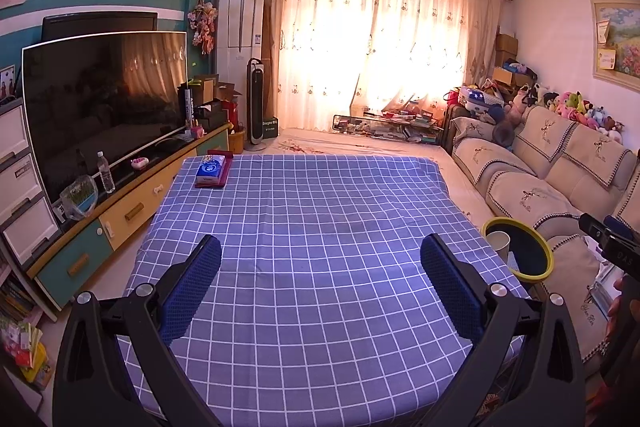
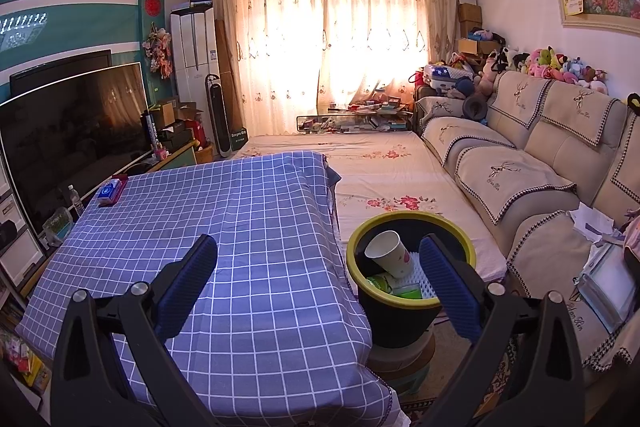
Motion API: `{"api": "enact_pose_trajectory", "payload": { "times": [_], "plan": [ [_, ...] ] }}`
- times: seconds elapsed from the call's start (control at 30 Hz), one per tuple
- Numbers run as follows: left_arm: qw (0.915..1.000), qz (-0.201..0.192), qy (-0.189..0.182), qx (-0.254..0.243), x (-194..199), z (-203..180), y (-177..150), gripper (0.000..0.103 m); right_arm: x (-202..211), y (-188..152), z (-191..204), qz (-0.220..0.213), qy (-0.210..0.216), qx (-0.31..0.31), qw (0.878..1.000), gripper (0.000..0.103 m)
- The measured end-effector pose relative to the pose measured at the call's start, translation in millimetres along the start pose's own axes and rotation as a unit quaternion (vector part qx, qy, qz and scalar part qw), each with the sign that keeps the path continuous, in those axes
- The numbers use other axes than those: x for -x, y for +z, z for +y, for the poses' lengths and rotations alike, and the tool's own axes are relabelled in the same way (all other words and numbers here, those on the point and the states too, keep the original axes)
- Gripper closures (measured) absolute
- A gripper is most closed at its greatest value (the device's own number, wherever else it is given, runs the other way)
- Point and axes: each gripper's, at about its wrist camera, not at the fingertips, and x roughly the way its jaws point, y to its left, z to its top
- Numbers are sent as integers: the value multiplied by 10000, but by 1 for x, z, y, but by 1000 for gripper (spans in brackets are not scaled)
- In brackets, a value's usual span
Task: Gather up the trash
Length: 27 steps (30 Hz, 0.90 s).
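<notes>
Checked tablecloth [image 1: 312, 227] lies bare; trash, a paper cup [image 2: 390, 253] included, sits in the bin [image 2: 412, 301] at three o'clock. Left gripper [image 1: 320, 279] and right gripper [image 2: 318, 277] gape wide, empty. Risk: the right finger could knock the bin over.

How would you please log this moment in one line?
left gripper: open, empty | right gripper: open, empty | white paper cup: inside yellow-rimmed black bin

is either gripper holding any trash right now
No. The left gripper and right gripper are both open and empty; the paper cup already lies in the bin.
</notes>
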Motion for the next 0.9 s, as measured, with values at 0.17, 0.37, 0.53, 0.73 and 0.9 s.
{"api": "enact_pose_trajectory", "payload": {
  "times": [0.17,0.37,0.53,0.73,0.9],
  "plan": [
    [10000,9,-8,-4,-2,0,-1,5,-1,-1,0,2,10,-2,10000,7],
    [10000,14,-16,-6,-2,0,-1,5,-2,-2,1,15,7,3,10000,7],
    [10000,15,-18,-5,-2,0,-1,5,-3,-2,1,19,17,-5,10000,7],
    [10000,31,-16,-13,-4,0,-3,5,-3,-2,1,27,9,-1,10000,7],
    [10000,30,-2,-25,-7,0,-4,5,-3,-1,0,32,10,0,10000,7]
  ]
}}
